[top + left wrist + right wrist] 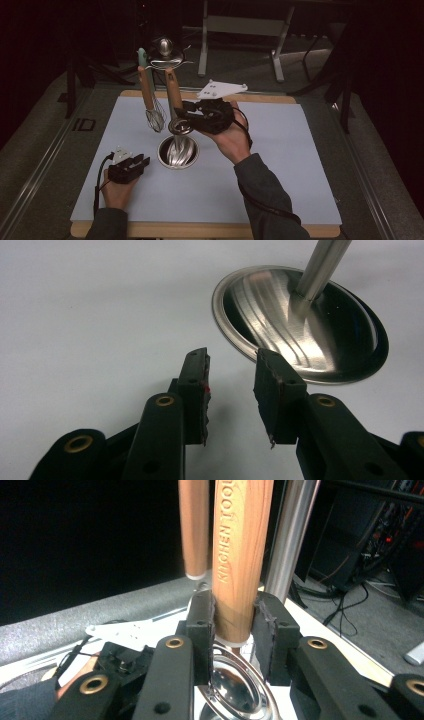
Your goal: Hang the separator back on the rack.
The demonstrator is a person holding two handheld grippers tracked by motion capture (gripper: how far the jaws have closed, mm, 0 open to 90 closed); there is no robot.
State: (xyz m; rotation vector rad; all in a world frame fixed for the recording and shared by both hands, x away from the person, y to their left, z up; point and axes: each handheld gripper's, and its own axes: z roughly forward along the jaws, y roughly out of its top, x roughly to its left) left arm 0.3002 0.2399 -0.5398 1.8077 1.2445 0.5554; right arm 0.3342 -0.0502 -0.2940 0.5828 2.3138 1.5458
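Currently: wooden-handled strainer [172, 95] hangs on rack [164, 50], directly above rack's steel base [178, 151]. Right gripper [233, 620] fingers clenched on its handle. Whisk [150, 97] hangs just beside. Left gripper [131, 167] near base on counter [280, 165], fingers released, empty.

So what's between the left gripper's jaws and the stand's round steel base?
Nothing: in the left gripper view, only bare white mat separates the open left gripper from the steel base.
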